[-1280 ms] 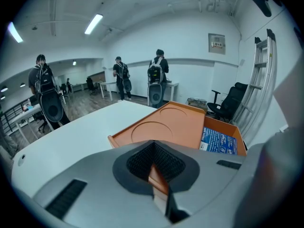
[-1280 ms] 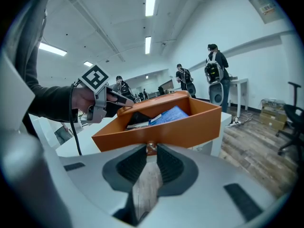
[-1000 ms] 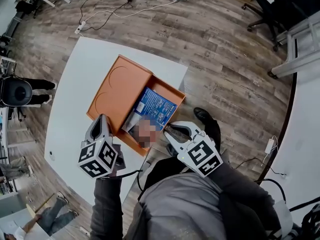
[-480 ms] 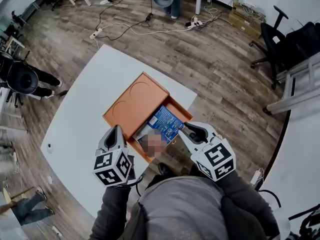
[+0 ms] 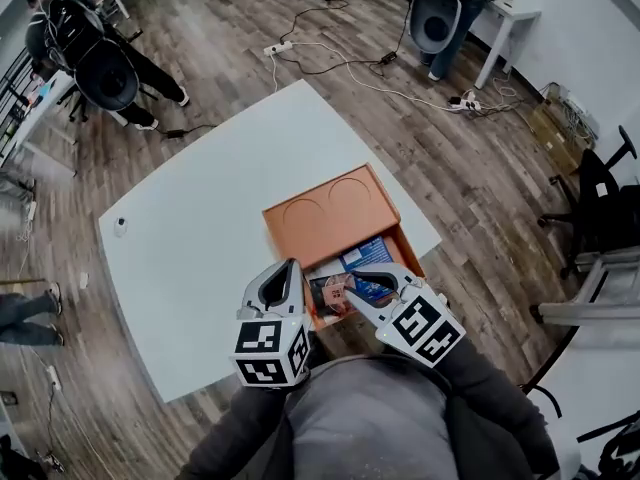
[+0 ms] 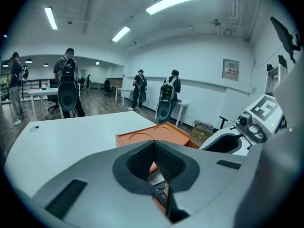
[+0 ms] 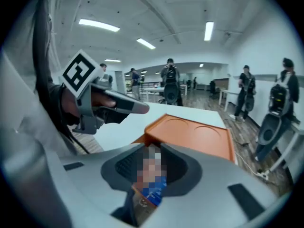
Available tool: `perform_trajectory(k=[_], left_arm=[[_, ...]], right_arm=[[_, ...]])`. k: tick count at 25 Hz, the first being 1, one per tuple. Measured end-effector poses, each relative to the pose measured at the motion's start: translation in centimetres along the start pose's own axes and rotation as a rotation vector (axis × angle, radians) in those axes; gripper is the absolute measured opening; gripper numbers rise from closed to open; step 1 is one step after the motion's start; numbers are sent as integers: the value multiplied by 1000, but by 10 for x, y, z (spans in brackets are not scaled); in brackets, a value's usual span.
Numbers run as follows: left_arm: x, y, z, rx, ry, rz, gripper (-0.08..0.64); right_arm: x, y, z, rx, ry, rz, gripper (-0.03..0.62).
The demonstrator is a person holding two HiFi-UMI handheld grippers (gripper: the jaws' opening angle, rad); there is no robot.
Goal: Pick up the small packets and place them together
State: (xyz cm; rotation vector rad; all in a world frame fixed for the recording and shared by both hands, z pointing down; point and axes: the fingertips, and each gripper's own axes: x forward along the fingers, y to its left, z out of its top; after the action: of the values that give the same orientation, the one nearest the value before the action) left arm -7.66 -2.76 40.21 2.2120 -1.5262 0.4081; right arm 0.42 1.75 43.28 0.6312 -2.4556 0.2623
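An orange tray (image 5: 325, 213) lies on the white table (image 5: 190, 248). Its far half is a raised panel with two round dents. Its near compartment holds a blue packet (image 5: 368, 258) and a dark packet (image 5: 330, 293). My right gripper (image 5: 355, 288) reaches into that compartment from the right. Its jaws stand a little apart, and the packets (image 7: 154, 189) show in the gap. I cannot tell if its pads touch them. My left gripper (image 5: 288, 266) hovers at the tray's near left corner, shut and empty.
A small object (image 5: 120, 225) sits near the table's left edge. The table's near edge runs just under both grippers. People with backpack rigs (image 5: 105, 68) stand on the wooden floor beyond. Cables (image 5: 330, 58) trail there, and an office chair (image 5: 600, 218) stands at the right.
The head view has swung, so the tray now sits more squarely ahead. My right gripper's tip has moved in from the tray's edge to over the packets. The left gripper has closed in beside the tray.
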Motion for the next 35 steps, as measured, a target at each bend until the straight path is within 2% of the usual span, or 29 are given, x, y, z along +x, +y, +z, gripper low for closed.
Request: perform_trajectory(k=[2, 4, 8, 11, 16, 21, 24, 35], left_arm=[[-4, 1, 1, -23, -2, 31, -3], [-7, 4, 2, -44, -3, 62, -3], [-15, 15, -2, -84, -3, 99, -3], [-21, 23, -4, -112, 0, 135, -3], [-37, 40, -11, -177, 8, 237, -3], [-46, 52, -23, -221, 19, 299, -3], [-54, 62, -32, -245, 27, 318, -3], [-49, 60, -17, -222, 10, 288, -3]], right_arm=[[6, 12, -3, -54, 46, 105, 91], [11, 17, -7, -91, 84, 174, 91], [30, 18, -18, -147, 158, 243, 96], [45, 18, -30, -167, 219, 296, 136], [67, 27, -59, -231, 349, 411, 205], [75, 22, -61, -272, 405, 434, 205], [81, 29, -58, -306, 426, 441, 173], [81, 34, -42, -346, 372, 386, 86]])
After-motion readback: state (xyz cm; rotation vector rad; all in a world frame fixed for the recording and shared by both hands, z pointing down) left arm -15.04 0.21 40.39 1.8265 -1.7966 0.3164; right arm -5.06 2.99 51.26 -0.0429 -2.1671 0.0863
